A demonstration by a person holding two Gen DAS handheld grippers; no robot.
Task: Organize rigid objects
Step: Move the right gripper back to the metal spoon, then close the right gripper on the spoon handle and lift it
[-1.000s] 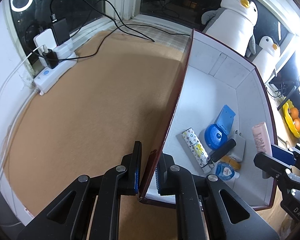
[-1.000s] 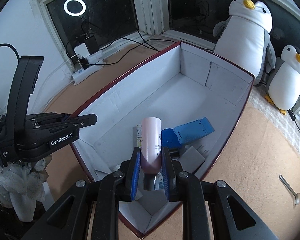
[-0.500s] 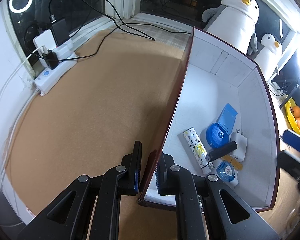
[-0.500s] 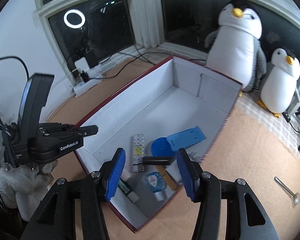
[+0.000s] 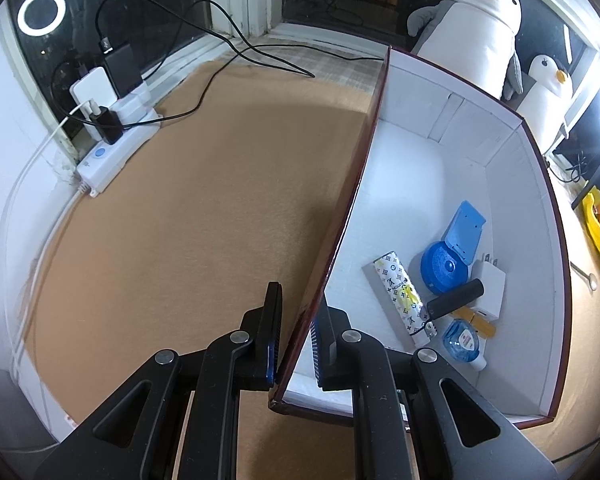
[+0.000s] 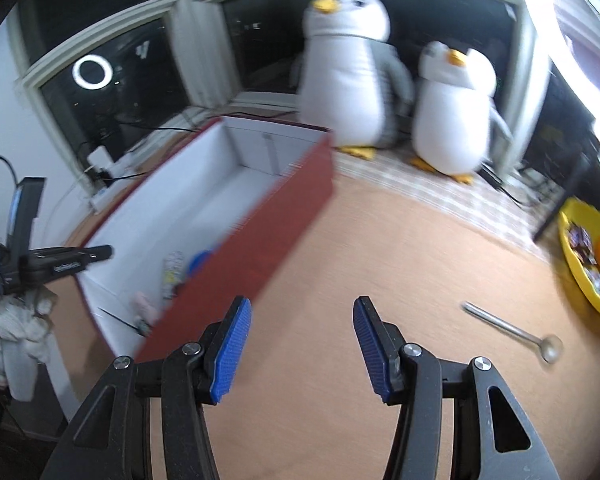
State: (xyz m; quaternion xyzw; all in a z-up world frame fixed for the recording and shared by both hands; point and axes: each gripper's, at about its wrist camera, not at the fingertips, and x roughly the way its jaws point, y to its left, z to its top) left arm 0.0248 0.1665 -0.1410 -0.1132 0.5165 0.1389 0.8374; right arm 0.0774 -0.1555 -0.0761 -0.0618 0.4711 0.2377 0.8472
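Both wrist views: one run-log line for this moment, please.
left gripper: astride box wall | right gripper: open, empty, over mat | spoon: on mat, outside box

Almost no text can be read. The slim box (image 5: 400, 294), at 4 o'clock in the left wrist view, carries a repeated monogram pattern, too small to read. White lettering on the left gripper (image 6: 66, 267) is blurred.
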